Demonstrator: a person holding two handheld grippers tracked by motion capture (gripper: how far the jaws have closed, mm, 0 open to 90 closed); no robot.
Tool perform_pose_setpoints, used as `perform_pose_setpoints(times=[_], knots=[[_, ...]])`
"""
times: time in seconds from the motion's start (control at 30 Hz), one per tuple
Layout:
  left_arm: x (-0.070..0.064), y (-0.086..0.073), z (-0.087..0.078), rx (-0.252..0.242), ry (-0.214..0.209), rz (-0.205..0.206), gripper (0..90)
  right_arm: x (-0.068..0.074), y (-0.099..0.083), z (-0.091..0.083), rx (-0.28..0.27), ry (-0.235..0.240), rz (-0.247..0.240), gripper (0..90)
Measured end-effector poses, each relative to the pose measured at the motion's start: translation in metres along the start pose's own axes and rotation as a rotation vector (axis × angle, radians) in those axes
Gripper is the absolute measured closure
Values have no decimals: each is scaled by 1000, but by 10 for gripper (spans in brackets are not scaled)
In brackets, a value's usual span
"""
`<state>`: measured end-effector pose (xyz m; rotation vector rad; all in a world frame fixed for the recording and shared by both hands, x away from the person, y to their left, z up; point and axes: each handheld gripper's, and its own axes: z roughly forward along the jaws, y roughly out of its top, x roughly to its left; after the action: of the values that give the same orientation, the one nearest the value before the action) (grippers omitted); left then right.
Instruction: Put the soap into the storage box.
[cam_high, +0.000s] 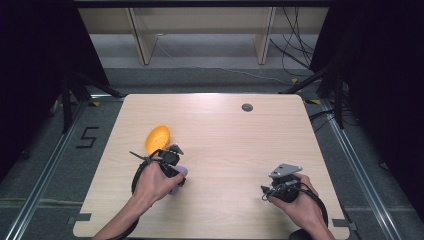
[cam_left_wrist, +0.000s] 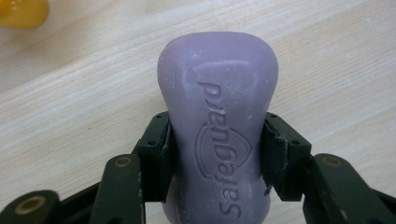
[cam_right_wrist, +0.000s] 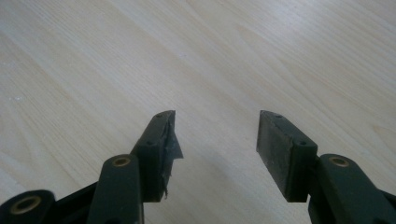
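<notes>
Pale wood tabletop (cam_high: 225, 150) is the biggest thing here and it's mostly bare. Next down is that orange soap dish (cam_high: 157, 138), sitting on the left half of the table just beyond your left gripper (cam_high: 172, 156), up and a touch to the left of it. Your right gripper (cam_right_wrist: 217, 135) is well apart on the other side, jaws spread with nothing but wood grain between them, so it's basically out of this one.

Then the small stuff: the purple soap bar (cam_left_wrist: 218, 135) is clamped in your left gripper, pads squeezing it across the narrow waist, with its long axis running straight out along the jaws and the fat end leading. So I'd guess the next move is all left hand. The dish is close ahead, and you'll likely want the bar's length lined up with the dish's long way before letting go.
</notes>
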<state>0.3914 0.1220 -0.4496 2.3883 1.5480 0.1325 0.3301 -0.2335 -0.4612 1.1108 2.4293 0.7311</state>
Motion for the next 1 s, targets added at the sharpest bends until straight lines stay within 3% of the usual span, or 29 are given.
perform_pose_setpoints(times=[0.3, 0.4, 0.43, 0.5, 0.53, 0.77, 0.8, 1.0], knots=[[10, 0, -7, 26, 8, -43, 489, 0, 0, 0, 0, 0, 1, 475], [15, 0, -9, 15, 9, -51, 489, 1, 0, 1, -6, 2, 10, 475], [16, 0, -11, 16, 9, -60, 489, -1, 0, 1, -8, 3, -18, 475], [18, -1, -12, 10, 10, -75, 489, -2, 0, 2, -10, 15, -22, 475], [20, -1, -12, 8, 12, -73, 489, -1, 0, 0, -9, -2, -12, 475], [29, -2, -16, 1, 11, -100, 489, -2, 0, 2, -11, 16, -21, 474], [31, -2, -17, 1, 11, -102, 489, -1, 0, 0, -7, -1, -9, 474], [40, -3, -24, -23, 12, -126, 489, -2, 0, 1, -6, 20, -3, 474]])
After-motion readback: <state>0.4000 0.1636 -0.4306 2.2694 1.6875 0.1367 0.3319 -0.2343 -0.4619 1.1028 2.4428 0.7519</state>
